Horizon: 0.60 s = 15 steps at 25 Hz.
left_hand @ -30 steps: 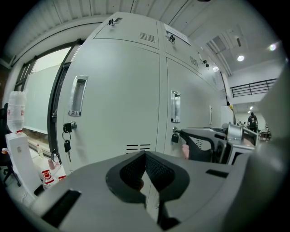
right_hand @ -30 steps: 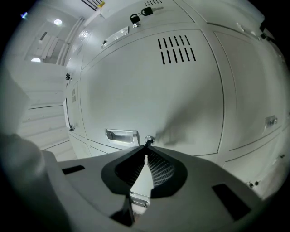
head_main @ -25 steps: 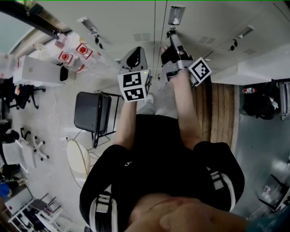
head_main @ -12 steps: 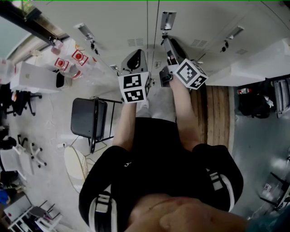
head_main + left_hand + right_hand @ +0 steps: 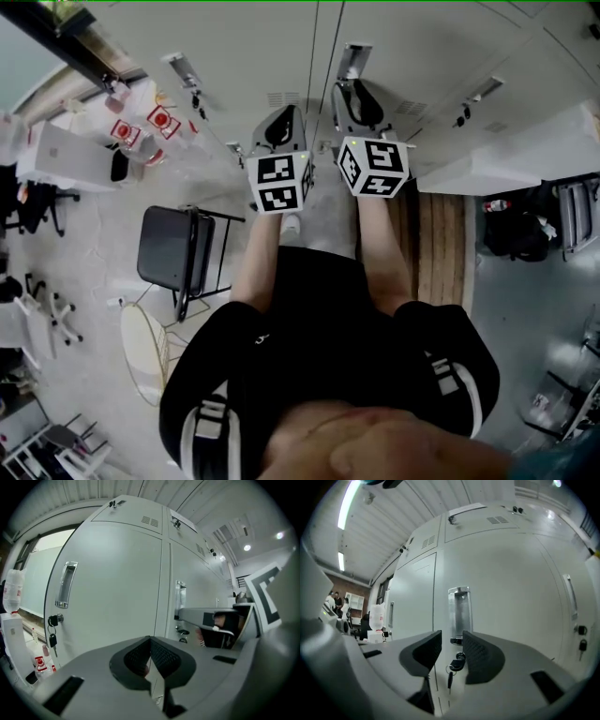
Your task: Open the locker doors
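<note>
My right gripper (image 5: pixel 451 651) gapes empty before the pale grey steel locker door (image 5: pixel 511 583); my left gripper (image 5: pixel 150 657) sits closed, empty.

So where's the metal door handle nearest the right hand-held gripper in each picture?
Head view: door handle, top centre, just beyond the right hand-held gripper.
Left gripper view: right of centre.
Right gripper view: centre, just above the jaws.
Shared landmark: the door seam just left of it.
</note>
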Available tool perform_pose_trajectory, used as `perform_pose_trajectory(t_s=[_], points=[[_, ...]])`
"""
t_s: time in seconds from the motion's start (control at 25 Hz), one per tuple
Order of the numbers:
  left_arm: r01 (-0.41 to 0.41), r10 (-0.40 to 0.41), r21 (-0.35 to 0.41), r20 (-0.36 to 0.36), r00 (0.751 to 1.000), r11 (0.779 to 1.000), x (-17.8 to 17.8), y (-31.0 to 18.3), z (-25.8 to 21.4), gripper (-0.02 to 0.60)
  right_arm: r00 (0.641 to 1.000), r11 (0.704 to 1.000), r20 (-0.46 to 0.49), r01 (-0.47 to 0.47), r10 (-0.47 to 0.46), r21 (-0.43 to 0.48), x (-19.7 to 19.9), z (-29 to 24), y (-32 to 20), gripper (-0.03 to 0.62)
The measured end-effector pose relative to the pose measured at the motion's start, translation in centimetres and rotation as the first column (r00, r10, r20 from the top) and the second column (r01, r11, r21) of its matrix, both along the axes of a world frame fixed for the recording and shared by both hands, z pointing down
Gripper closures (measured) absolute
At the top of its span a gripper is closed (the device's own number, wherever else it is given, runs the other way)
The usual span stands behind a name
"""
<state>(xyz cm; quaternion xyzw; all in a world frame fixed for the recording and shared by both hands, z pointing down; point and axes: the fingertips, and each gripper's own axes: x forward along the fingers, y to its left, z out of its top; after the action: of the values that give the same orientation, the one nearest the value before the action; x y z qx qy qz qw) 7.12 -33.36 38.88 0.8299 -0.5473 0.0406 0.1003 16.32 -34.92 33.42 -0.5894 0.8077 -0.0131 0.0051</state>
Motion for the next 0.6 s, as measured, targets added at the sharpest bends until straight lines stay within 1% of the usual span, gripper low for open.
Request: perform_pose_trajectory(t_s=[0.12, 0.28, 0.4, 0.6], points=[[0.008, -0.008, -0.006, 0.007, 1.0, 1.0, -0.5, -0.4, 0.3, 0.577, 0.996, 0.999, -0.088, -0.014, 0.017, 0.036, -0.8, -0.7, -0.4, 0.456], [0.019, -0.019, 0.005, 0.013, 1.0, 1.0, -1.0, -1.1, -0.1, 0.577, 0.983, 0.996, -0.171, -0.06, 0.07, 0.065, -1.1, -1.3, -1.1, 0.456], [0.02, -0.021, 0.006, 0.02, 1.0, 1.0, -1.2, -1.6, -0.2, 0.577, 0.975, 0.993, -0.203, -0.075, 0.091, 0.087, -1.3, -1.8, -1.4, 0.456], [0.019, -0.019, -0.002, 0.032, 0.999, 1.0, -1.5, -2.2, 0.2, 0.577, 0.968, 0.991, -0.228, -0.085, 0.107, 0.107, -1.6, -2.1, -2.0, 0.456]])
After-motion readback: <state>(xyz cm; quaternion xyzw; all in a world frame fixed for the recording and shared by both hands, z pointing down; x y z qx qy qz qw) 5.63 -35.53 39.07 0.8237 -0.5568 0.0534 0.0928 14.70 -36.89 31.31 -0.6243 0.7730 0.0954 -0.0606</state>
